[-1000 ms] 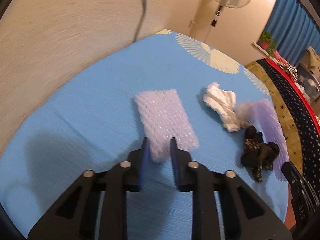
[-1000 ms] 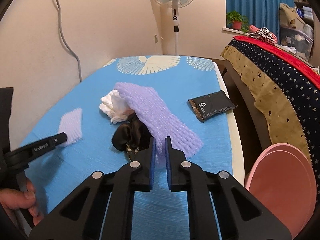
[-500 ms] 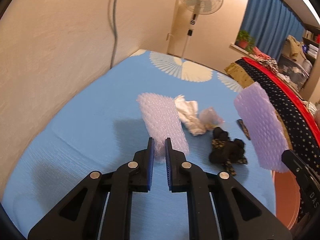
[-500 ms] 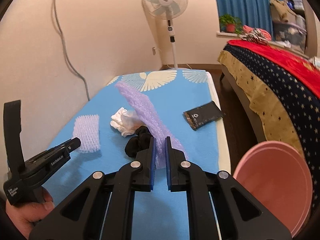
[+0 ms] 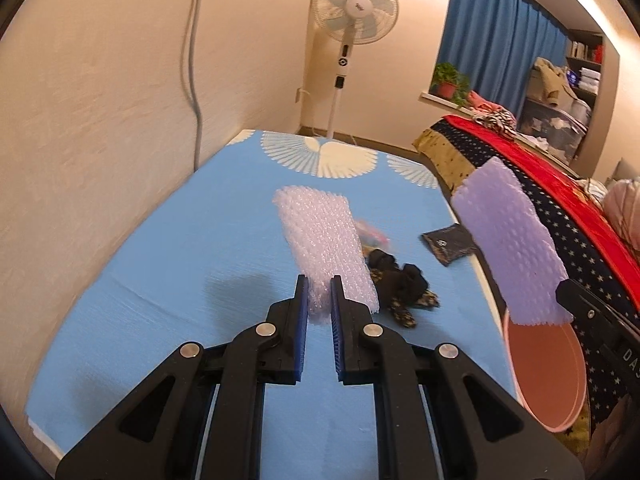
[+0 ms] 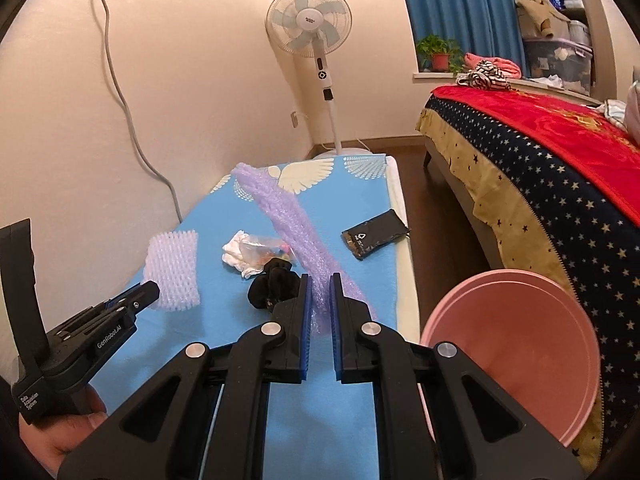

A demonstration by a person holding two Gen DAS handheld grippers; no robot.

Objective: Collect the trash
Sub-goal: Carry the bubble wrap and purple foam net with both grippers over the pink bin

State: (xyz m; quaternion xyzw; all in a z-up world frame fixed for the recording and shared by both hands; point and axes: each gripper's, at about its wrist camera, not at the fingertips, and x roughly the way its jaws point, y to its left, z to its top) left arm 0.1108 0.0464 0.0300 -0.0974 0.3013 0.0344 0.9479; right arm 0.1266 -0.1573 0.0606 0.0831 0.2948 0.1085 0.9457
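A: Left gripper (image 5: 319, 312) fingers pinch the white foam net (image 5: 324, 248), dimpled mesh, raised off the blue counter (image 5: 160, 280). Right gripper (image 6: 319, 312) clamps the lilac foam sleeve (image 6: 288, 224).

B: Versus a second ago?

A: Both lifted higher; lilac one nears the pink bin (image 6: 516, 344). Behind: black crumpled wrapper (image 6: 276, 284), white tissue (image 6: 236, 252), black pouch (image 6: 374, 238).

White tissue (image 6: 236, 254) partly hidden behind clear plastic bag (image 6: 262, 250); bag contents too small to identify. Pink bin (image 5: 544, 372) lower rim cut off behind right gripper (image 5: 560, 294).
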